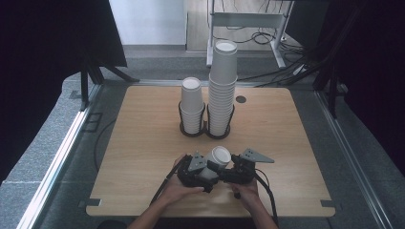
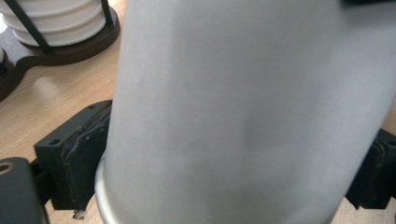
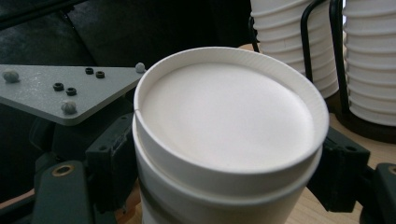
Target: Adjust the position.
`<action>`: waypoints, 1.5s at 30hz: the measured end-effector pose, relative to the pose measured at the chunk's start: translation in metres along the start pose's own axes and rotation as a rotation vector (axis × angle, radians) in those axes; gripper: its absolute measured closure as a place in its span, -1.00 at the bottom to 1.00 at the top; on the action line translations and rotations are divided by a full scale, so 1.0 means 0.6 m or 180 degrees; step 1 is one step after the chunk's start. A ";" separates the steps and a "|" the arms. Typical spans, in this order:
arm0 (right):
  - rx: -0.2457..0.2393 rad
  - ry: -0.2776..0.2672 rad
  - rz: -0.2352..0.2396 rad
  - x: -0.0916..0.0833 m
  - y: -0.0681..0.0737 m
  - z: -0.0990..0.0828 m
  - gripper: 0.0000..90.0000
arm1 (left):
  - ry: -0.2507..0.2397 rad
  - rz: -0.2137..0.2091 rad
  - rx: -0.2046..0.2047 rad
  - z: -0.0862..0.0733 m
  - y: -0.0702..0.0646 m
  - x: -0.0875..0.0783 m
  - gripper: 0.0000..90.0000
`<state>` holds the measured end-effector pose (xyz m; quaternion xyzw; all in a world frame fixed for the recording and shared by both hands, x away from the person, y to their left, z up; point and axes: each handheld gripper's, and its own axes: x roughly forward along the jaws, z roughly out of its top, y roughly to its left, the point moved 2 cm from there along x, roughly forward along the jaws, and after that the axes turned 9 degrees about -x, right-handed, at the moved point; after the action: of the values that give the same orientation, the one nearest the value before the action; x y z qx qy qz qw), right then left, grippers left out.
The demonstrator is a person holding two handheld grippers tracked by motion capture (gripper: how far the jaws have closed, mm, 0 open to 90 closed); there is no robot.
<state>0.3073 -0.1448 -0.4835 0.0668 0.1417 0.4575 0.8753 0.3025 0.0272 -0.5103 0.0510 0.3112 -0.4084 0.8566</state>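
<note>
Two cup stacks stand in a holder (image 1: 205, 131) at the table's (image 1: 143, 157) twelve o'clock, short stack (image 1: 192, 105) at nine o'clock of tall stack (image 1: 222, 88). Nested cups (image 1: 217, 160) lie at six o'clock, between both grippers.

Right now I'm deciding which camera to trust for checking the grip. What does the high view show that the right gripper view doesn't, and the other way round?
High view: the whole wooden table, with the short cup stack and the tall cup stack seen at full height, side by side in black wire holders.
Right gripper view: the recessed base of the held cup close up, with the right gripper jaws flanking its wall.
Shared: the held cup between the left gripper and the right gripper, with the stacks beyond it.
</note>
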 end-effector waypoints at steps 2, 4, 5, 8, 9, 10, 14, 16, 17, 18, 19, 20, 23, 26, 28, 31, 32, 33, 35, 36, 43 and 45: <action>0.0005 0.0026 0.0002 0.001 0.000 -0.001 -0.51 | 0.0012 0.0005 0.0009 -0.001 0.000 0.001 -0.88; -0.0013 0.0035 -0.0008 0.001 0.001 -0.001 -0.51 | 0.0013 0.0000 0.0007 -0.001 0.001 0.002 -0.89; -0.0018 0.0035 -0.0012 0.001 0.001 -0.001 -0.51 | 0.0013 0.0000 0.0007 -0.001 0.001 0.002 -0.90; -0.0014 0.0047 -0.0022 0.003 0.002 -0.002 -0.51 | 0.0030 0.0019 0.0023 -0.001 0.000 0.004 -0.91; -0.0026 0.0065 -0.0012 0.004 0.003 -0.003 -0.51 | 0.0033 0.0019 0.0041 -0.002 -0.001 0.005 -0.90; -0.0029 0.0076 -0.0006 0.006 0.004 -0.004 -0.50 | 0.0038 0.0020 0.0061 -0.002 -0.003 0.005 -0.89; -0.0103 0.0121 -0.0009 0.010 0.010 -0.006 -0.51 | 0.0035 0.0055 0.0143 -0.003 -0.006 0.004 -0.80; -0.0072 0.0107 -0.0004 0.009 0.008 -0.005 -0.51 | 0.0011 0.0064 0.0159 -0.003 -0.006 0.003 -0.79; -0.0059 0.0104 0.0010 0.008 0.006 -0.005 -0.51 | 0.0005 0.0068 0.0160 -0.002 -0.007 0.003 -0.78; -0.0050 0.0102 0.0017 0.007 0.005 -0.004 -0.51 | 0.0003 0.0070 0.0161 -0.002 -0.007 0.003 -0.78; -0.0044 0.0100 0.0018 0.007 0.005 -0.004 -0.51 | 0.0007 0.0071 0.0161 -0.002 -0.008 0.003 -0.77; -0.0051 0.0101 0.0016 0.007 0.005 -0.004 -0.51 | 0.0014 0.0071 0.0160 -0.002 -0.008 0.003 -0.77; -0.0055 0.0101 0.0013 0.007 0.005 -0.004 -0.51 | 0.0013 0.0069 0.0155 -0.001 -0.008 0.003 -0.78; -0.0044 0.0094 0.0014 0.006 0.005 -0.004 -0.51 | 0.0038 0.0024 0.0093 0.000 -0.007 0.003 -0.80; -0.0062 0.0096 0.0005 0.007 0.006 -0.004 -0.51 | 0.0050 0.0018 0.0077 0.000 -0.007 0.004 -0.81; -0.0088 0.0100 -0.0016 0.009 0.008 -0.005 -0.51 | 0.0045 0.0010 0.0075 -0.002 -0.005 0.003 -0.80; -0.0096 0.0091 -0.0017 0.009 0.009 -0.005 -0.51 | 0.0042 0.0014 0.0087 -0.002 -0.005 0.002 -0.78; -0.0102 0.0092 -0.0013 0.009 0.009 -0.005 -0.51 | 0.0042 0.0014 0.0087 -0.002 -0.005 0.002 -0.77; -0.0103 0.0088 -0.0009 0.008 0.009 -0.005 -0.52 | 0.0037 0.0037 0.0116 -0.001 -0.007 0.002 -0.75; -0.0110 0.0090 -0.0008 0.008 0.009 -0.005 -0.53 | 0.0041 0.0038 0.0120 -0.001 -0.007 0.002 -0.75; -0.0127 0.0101 -0.0005 0.009 0.008 -0.006 -0.54 | 0.0071 0.0054 0.0147 -0.001 -0.007 0.002 -0.73; -0.0134 0.0094 -0.0007 0.008 0.008 -0.006 -0.53 | 0.0067 0.0056 0.0147 -0.001 -0.007 0.002 -0.73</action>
<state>0.3049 -0.1381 -0.4866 0.0414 0.1451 0.4604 0.8748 0.2998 0.0238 -0.5106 0.0778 0.3103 -0.4074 0.8554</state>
